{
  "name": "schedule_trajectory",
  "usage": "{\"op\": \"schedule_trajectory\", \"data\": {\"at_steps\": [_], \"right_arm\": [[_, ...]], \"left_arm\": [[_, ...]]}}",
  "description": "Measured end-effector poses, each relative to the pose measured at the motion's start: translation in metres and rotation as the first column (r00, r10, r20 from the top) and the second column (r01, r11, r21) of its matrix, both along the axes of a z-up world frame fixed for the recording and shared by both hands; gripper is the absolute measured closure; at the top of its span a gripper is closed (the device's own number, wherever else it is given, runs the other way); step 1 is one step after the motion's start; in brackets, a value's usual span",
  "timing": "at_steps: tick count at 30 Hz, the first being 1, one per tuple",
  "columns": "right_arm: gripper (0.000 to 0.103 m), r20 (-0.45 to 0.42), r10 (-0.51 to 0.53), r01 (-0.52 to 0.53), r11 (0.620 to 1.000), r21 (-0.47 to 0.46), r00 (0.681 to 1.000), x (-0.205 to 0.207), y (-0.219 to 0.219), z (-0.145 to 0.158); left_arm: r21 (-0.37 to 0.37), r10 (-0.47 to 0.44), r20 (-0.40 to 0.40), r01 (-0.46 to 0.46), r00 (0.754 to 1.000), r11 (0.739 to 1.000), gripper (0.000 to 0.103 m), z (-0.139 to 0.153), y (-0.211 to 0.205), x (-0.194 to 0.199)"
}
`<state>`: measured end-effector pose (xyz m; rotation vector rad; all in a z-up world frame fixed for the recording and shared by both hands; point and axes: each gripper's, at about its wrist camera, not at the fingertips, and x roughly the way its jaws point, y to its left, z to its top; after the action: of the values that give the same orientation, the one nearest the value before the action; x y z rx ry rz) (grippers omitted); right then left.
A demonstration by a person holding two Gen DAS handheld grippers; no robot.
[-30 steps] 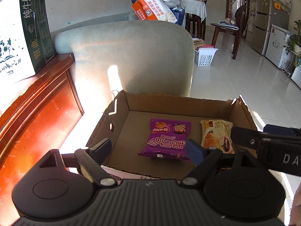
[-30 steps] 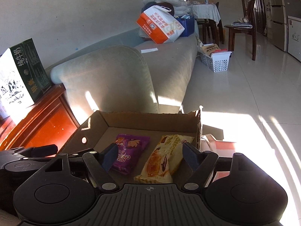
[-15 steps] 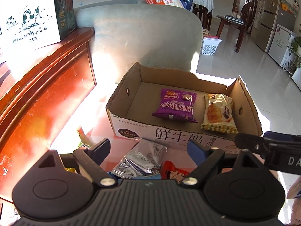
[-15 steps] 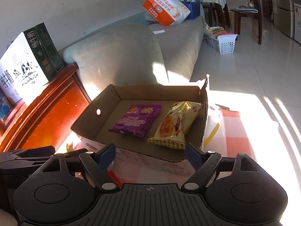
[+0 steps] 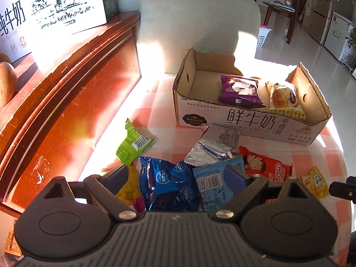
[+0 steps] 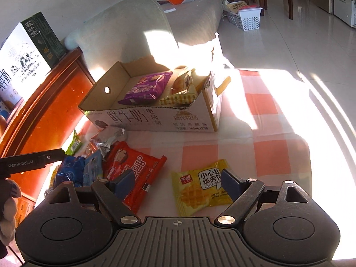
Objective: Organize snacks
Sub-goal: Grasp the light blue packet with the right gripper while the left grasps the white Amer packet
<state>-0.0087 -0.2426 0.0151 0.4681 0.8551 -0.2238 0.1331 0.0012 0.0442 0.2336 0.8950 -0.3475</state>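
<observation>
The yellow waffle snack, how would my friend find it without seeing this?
Find the cardboard box on the checked tablecloth. In front of it lie loose packets; the yellow waffle snack lies alone, right of the red packet. It alone is yellow with a waffle picture.

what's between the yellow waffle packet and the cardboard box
Nothing: in the right wrist view only bare checked tablecloth lies between the yellow waffle packet and the cardboard box. The red packet sits off to the left.

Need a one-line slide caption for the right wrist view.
Right gripper open above yellow waffle packet; cardboard box beyond holds two snacks.
</observation>
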Motion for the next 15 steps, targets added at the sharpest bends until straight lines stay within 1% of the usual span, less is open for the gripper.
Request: {"op": "schedule_trajectory", "data": {"at_steps": [2,3,5,9,15], "right_arm": [[0.016,-0.028,-0.016,0.016,1.0,-0.005,0.999,-0.011,0.001,-0.005],[0.015,-0.056,-0.029,0.029,1.0,-0.012,0.998,-0.017,0.002,-0.01],[0.015,-0.111,-0.054,0.051,0.998,-0.025,0.992,-0.024,0.003,-0.017],[0.015,-0.203,-0.076,0.075,0.997,-0.014,0.976,-0.04,0.009,-0.036],[0.015,-0.256,-0.062,0.057,0.998,-0.027,0.965,-0.051,0.024,-0.047]], "left_arm": [[0.019,0.001,0.003,-0.001,1.0,1.0,0.011,-0.003,0.007,-0.002],[0.033,0.002,0.003,-0.002,1.0,0.999,0.011,-0.005,0.011,-0.003],[0.046,0.012,-0.01,-0.012,1.0,0.999,0.011,-0.009,0.019,-0.003],[0.063,0.05,-0.042,-0.048,0.998,0.997,0.011,-0.019,0.037,0.002],[0.063,0.102,-0.101,-0.096,0.99,0.993,0.011,-0.036,0.06,0.009]]}}
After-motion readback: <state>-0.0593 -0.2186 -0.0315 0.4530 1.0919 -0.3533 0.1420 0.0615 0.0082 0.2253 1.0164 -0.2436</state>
